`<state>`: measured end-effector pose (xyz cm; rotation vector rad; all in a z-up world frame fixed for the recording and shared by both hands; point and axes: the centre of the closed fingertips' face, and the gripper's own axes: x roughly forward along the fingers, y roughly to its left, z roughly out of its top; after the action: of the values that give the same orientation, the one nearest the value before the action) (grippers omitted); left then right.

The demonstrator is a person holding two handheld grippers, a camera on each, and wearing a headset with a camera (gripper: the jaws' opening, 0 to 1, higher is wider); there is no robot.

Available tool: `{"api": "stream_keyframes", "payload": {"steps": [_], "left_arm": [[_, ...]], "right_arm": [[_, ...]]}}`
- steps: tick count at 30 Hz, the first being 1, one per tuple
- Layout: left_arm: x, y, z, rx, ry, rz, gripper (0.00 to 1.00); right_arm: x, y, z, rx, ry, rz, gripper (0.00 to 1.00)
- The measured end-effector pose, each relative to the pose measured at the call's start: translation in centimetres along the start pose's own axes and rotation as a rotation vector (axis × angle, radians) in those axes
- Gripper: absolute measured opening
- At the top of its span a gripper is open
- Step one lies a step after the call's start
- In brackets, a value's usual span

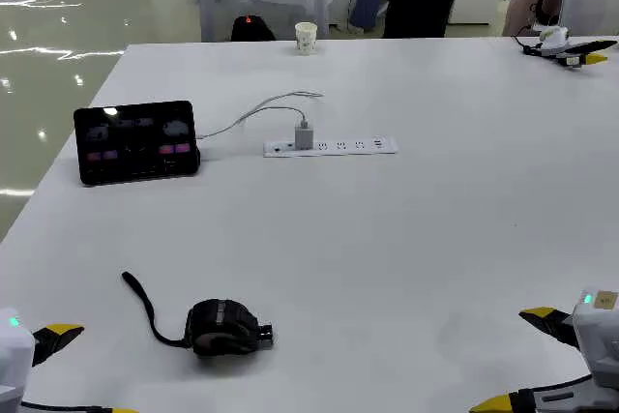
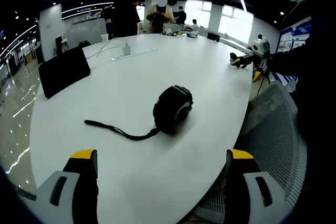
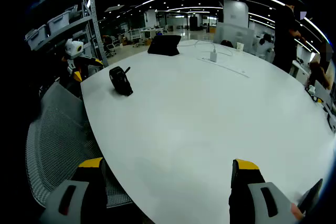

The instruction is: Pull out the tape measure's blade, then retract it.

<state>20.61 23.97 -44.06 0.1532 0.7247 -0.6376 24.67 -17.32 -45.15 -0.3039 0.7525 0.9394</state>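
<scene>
- tape measure (image 1: 227,327) lower left of the head view, lying on the tabletop (image 1: 406,239), untouched.
- left gripper (image 2: 161,157) and right gripper (image 3: 168,165), jaws wide open, empty. grab the strap (image 1: 150,312) alone and the case could skid.

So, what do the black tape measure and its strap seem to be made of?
The black round tape measure case looks like matte plastic, perhaps rubber-coated: dull, few highlights. Its thin black strap is probably woven fabric or cord: it lies limp.
</scene>
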Motion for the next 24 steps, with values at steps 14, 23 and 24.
{"api": "stream_keyframes", "payload": {"steps": [14, 23, 24], "left_arm": [[0.3, -0.1, -0.2, -0.004, 0.008, -0.016, 0.99], [0.9, 0.1, 0.4, 0.062, 0.036, -0.031, 0.99], [1.1, 0.2, 0.6, 0.068, 0.038, -0.038, 0.99]], "right_arm": [[0.8, 0.0, -0.1, 0.001, 0.005, 0.012, 0.99], [2.4, -1.4, 0.7, -0.005, -0.021, 0.011, 0.99], [2.6, -1.4, 0.9, -0.01, -0.019, 0.015, 0.99]]}}
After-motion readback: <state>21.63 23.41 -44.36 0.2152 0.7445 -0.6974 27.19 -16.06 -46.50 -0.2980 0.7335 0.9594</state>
